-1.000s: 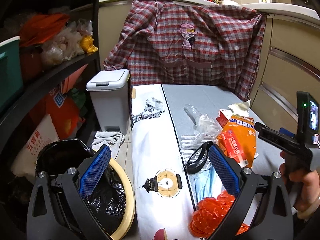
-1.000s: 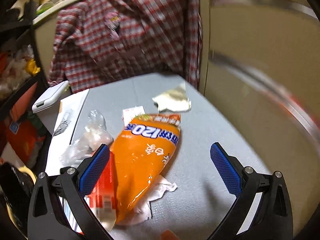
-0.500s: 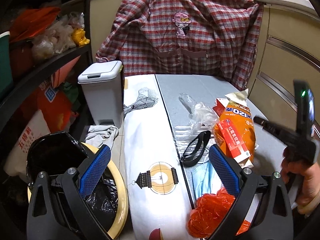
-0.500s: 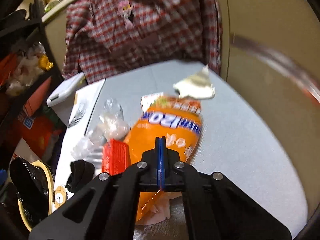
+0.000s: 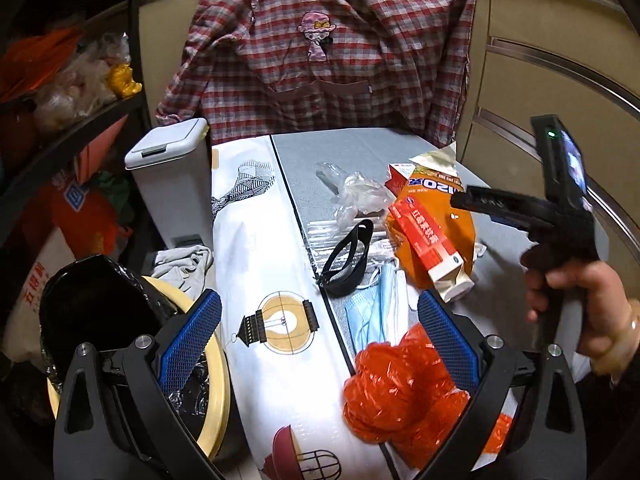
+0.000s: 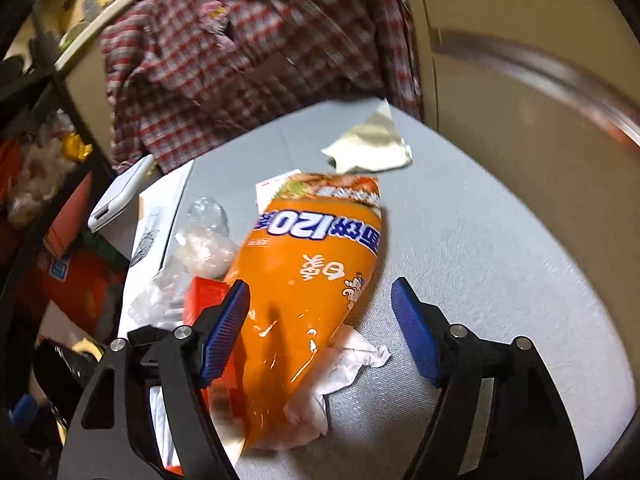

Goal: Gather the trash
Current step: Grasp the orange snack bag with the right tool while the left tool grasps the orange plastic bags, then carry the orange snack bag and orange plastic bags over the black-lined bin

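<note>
Left wrist view: left gripper [image 5: 318, 334] is hovering low over the near table edge, fingers spread wide, holding nothing. Crumpled red plastic bag [image 5: 400, 384] is lying just ahead of its right finger. Behind that a blue face mask [image 5: 370, 316], black goggles [image 5: 347, 262], clear plastic wrap [image 5: 360, 198], and the orange snack bag [image 5: 434, 220] with a red carton [image 5: 430, 246] lying across it. All of it is sitting on the grey table [image 5: 348, 148]. Black-lined trash bin [image 5: 86, 316] is standing on the floor left of the table, open; contents too dark to tell. White lidded bin [image 5: 172, 184] farther back, lid down. Right gripper [image 5: 470, 200] is coming in from the right, hand [image 5: 580, 300] on its handle, tips over the orange bag; spread not readable from this side.

Right wrist view: right gripper [image 6: 320, 328] is standing open, fingers straddling the orange snack bag [image 6: 312, 280], not yet clamping. White tissue [image 6: 340, 372] is poking out from under the bag; a foil scrap [image 6: 368, 148] is lying farther back. View is somewhat blurred.

Progress: looks like early stage. Every visible piece is on the table, nothing gripped. Orange bag is likely the first pick; everything else left.
</note>
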Motion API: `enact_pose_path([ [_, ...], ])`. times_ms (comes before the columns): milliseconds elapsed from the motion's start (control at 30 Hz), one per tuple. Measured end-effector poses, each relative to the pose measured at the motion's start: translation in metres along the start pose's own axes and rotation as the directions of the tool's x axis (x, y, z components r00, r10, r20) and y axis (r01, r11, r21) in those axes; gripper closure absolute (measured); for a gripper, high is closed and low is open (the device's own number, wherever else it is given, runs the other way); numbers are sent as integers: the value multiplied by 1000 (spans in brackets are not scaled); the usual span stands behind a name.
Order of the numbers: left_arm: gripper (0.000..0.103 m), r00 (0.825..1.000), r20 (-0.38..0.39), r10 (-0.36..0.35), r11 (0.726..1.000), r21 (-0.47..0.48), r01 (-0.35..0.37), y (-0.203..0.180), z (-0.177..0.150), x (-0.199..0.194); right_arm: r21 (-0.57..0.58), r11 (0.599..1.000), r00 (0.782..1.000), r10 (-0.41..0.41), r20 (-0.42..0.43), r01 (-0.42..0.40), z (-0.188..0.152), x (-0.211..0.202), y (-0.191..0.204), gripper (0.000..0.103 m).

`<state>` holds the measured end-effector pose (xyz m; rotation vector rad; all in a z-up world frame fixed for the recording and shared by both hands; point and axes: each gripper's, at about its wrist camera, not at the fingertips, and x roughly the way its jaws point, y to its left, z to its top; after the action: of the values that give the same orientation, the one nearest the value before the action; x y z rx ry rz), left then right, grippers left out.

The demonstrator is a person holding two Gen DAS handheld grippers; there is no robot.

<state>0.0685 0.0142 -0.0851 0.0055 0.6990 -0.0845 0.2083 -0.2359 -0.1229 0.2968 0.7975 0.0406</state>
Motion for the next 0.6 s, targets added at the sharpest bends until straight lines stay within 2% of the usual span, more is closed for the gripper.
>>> enact_pose_path([
  [100, 8, 1000, -11, -9, 1000, -5, 8, 4, -3, 1, 49, 999, 999, 11, -40, -9, -2, 14, 0, 30],
  [133, 8, 1000, -12, -11, 1000, -7, 11, 4, -3, 0, 51, 999, 999, 16, -48, -14, -4, 16, 1, 38],
  [167, 8, 1000, -13, -18, 1000, -8, 18, 5, -3, 0, 46, 999, 998, 22, -62, -19, -5, 19, 4, 53],
  [200, 8, 1000, -12, -23, 1000, -8, 23, 6, -3, 0, 34, 999, 998, 19, -65, -17, -7, 20, 6, 89],
  [233, 8, 999, -12, -33, 999, -8, 33, 6, -3, 0, 14, 1000, 998, 11, -65, -10, -7, 19, 8, 97],
  [400, 8, 996, -24, -88, 996, -11, 88, 5, -6, 0, -18, 999, 996, -43, 74, 45, 2, -19, 9, 100],
  [600, 8, 976, -79, -204, 979, 3, 205, -11, -14, 5, -42, 995, 986, -86, 142, 93, 11, -57, 2, 101],
])
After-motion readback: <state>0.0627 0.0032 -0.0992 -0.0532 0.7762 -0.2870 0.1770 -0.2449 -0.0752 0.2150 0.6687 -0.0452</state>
